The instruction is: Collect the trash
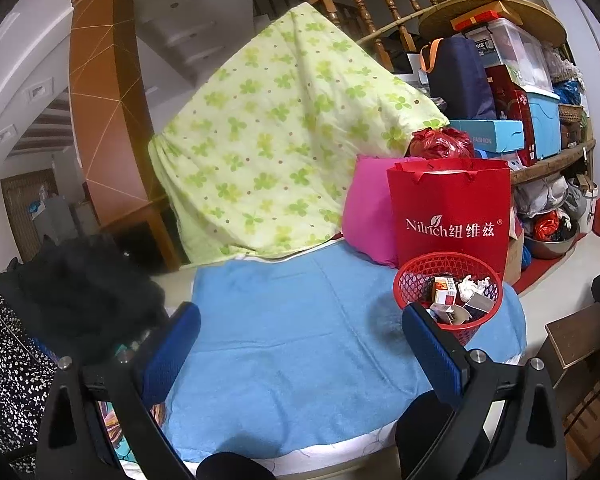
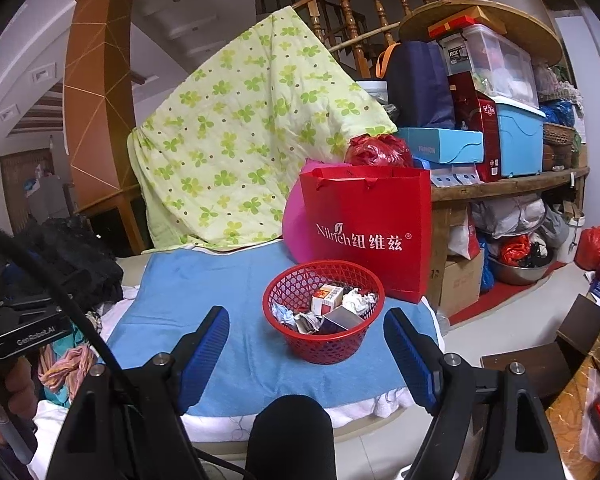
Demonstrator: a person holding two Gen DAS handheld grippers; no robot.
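Note:
A red mesh basket [image 2: 300, 340] stands on the blue towel [image 2: 204, 288] and holds small cardboard boxes [image 2: 327, 299] and crumpled white paper [image 2: 358, 300]. My right gripper [image 2: 306, 350] is open, its blue pads either side of the basket's near wall and apart from it. In the left wrist view the same basket [image 1: 412, 280] sits at the right, behind the right blue pad. My left gripper [image 1: 300, 344] is open over the bare towel [image 1: 292, 328], nothing between its fingers.
A red paper gift bag [image 2: 370, 232] and a pink cushion [image 2: 294, 224] stand just behind the basket. A green flowered quilt [image 2: 236, 136] leans at the back. Dark clothes [image 1: 84, 288] lie left. Cluttered shelves [image 2: 500, 184] and a wooden stool [image 2: 540, 364] are at the right.

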